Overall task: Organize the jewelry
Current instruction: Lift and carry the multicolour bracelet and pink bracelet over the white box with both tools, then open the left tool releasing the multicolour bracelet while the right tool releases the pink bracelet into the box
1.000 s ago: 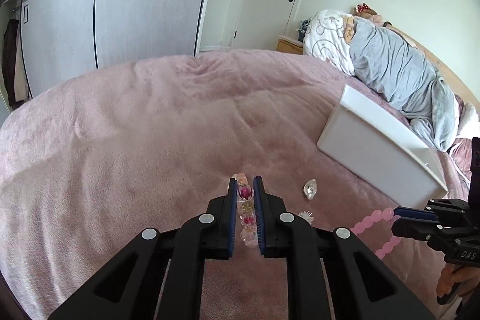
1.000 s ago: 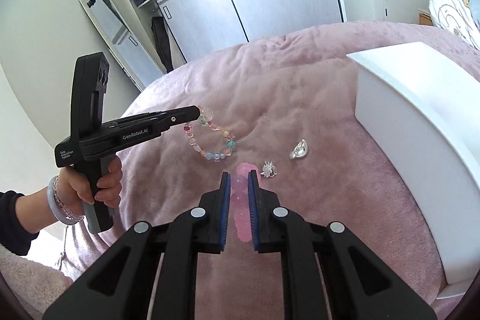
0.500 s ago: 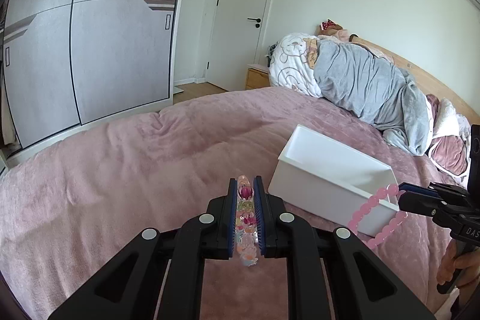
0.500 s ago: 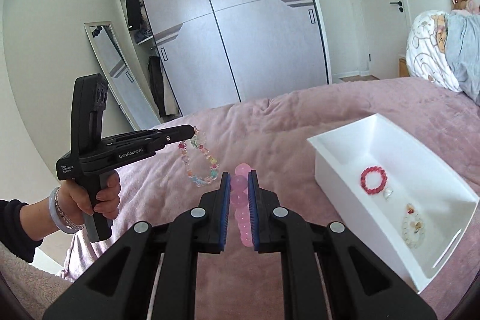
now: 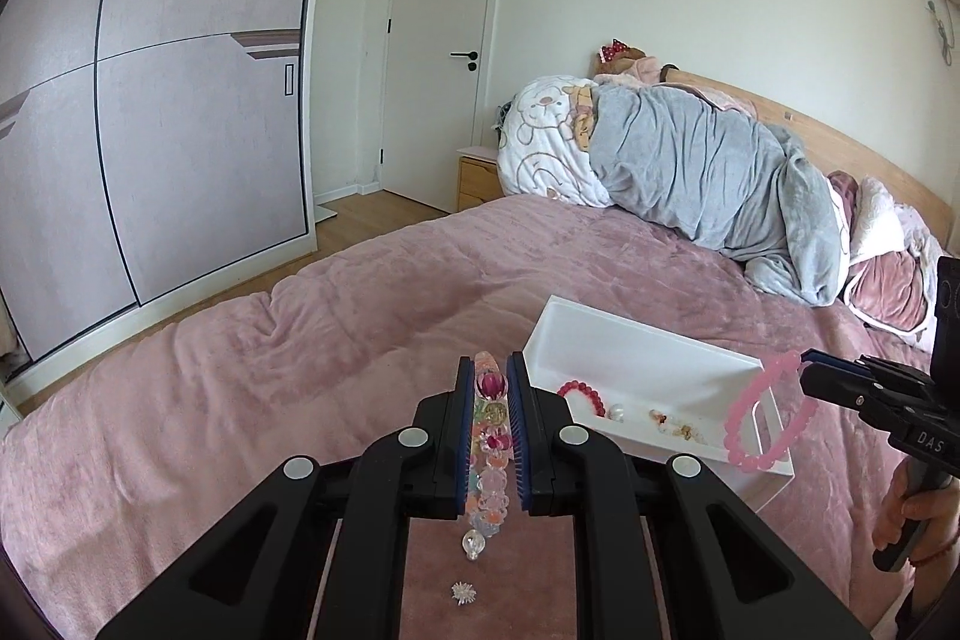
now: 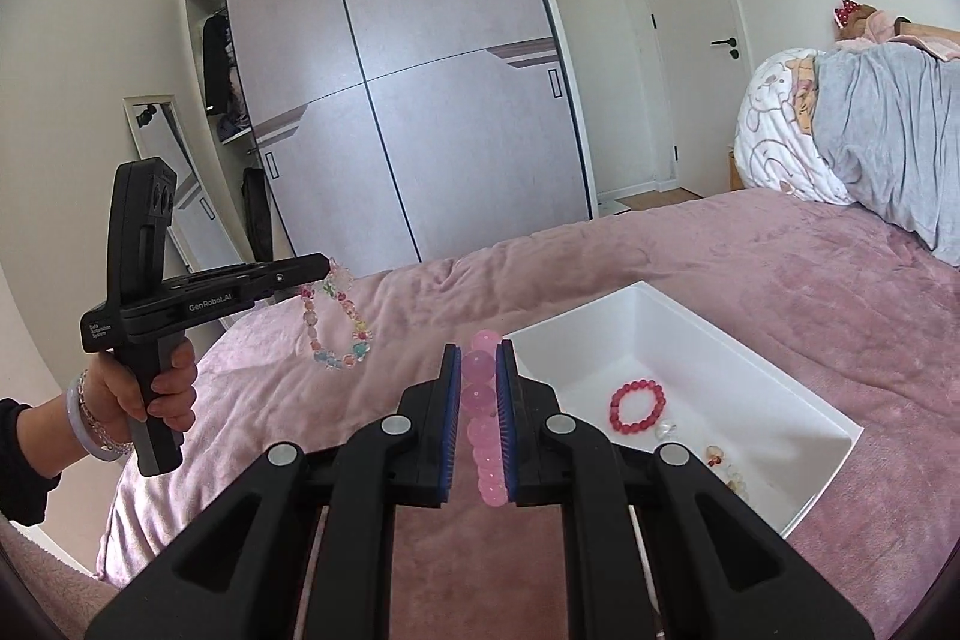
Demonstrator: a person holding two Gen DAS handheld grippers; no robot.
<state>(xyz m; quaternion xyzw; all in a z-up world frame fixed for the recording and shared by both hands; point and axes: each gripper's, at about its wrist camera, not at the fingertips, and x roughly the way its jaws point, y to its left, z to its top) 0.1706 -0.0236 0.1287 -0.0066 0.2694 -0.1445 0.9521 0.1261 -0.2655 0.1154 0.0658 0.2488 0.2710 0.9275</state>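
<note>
My left gripper (image 5: 489, 370) is shut on a multicolour bead bracelet (image 5: 489, 451), held in the air above the pink bed; the bracelet also shows in the right wrist view (image 6: 336, 325) hanging from the left gripper (image 6: 329, 271). My right gripper (image 6: 479, 358) is shut on a pink bead bracelet (image 6: 480, 421), which also shows in the left wrist view (image 5: 762, 418) hanging over the white tray (image 5: 630, 340). The tray (image 6: 780, 370) holds a red bracelet (image 6: 638, 405) and several small pieces.
A small silver charm (image 5: 464, 593) lies on the pink blanket (image 5: 270, 370) below my left gripper. Rolled grey and white bedding (image 5: 690, 172) lies at the headboard. A wardrobe (image 6: 420, 100) and a leaning mirror (image 6: 174, 184) stand beyond the bed.
Both grippers have risen from the blanket with their bracelets. The tray's inside has come into view, and the pink bracelet now hangs over the tray's near end.
</note>
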